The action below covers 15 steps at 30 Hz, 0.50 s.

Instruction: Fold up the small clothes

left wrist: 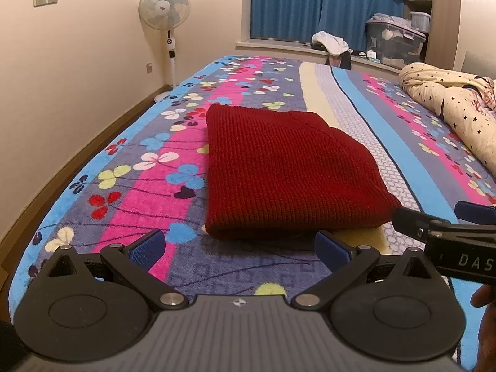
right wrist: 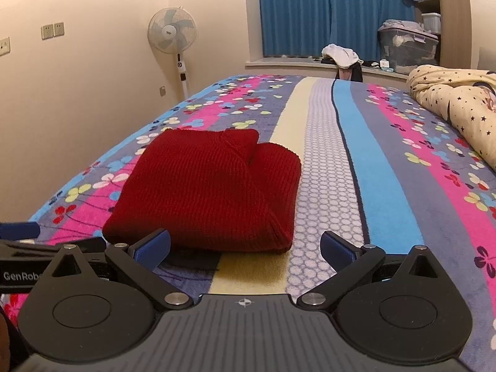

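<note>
A dark red knitted garment (left wrist: 279,170) lies folded into a thick rectangle on the flowered bed cover (left wrist: 148,167). My left gripper (left wrist: 240,249) is open just in front of the garment's near edge, nothing between its blue pads. From the right, the other gripper reaches into the left wrist view beside the garment's near right corner. In the right wrist view the same red garment (right wrist: 204,192) shows its folded layers, and my right gripper (right wrist: 245,249) stands open at its near edge, holding nothing.
A rolled cream quilt with stars (left wrist: 449,105) lies along the bed's right side. A standing fan (left wrist: 166,9) is by the far left wall. Blue curtains, a windowsill with clothes (left wrist: 330,42) and storage boxes (left wrist: 393,42) are beyond the bed.
</note>
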### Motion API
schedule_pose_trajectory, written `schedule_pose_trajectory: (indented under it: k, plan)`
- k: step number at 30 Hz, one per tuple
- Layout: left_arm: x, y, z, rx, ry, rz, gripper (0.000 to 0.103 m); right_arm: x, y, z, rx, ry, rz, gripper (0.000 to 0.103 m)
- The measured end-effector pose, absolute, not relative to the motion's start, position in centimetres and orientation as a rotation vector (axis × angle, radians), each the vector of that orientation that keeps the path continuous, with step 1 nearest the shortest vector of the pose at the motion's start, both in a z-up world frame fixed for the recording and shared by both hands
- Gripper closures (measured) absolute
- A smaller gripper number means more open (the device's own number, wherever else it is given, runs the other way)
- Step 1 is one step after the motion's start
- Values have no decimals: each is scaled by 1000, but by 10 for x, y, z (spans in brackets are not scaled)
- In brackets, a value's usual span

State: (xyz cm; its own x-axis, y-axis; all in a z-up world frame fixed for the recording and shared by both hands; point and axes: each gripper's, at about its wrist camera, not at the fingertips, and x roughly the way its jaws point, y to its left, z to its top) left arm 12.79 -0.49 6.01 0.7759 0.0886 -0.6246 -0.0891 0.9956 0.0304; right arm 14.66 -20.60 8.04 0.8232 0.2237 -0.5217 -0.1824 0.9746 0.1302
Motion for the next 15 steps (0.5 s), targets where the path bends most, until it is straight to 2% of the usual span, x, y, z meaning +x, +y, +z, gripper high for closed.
schedule_pose_trajectory:
  k: [15]
  plan:
    - [129,-5,58,19,670,98,1,145,-204,79,60,557,219,1]
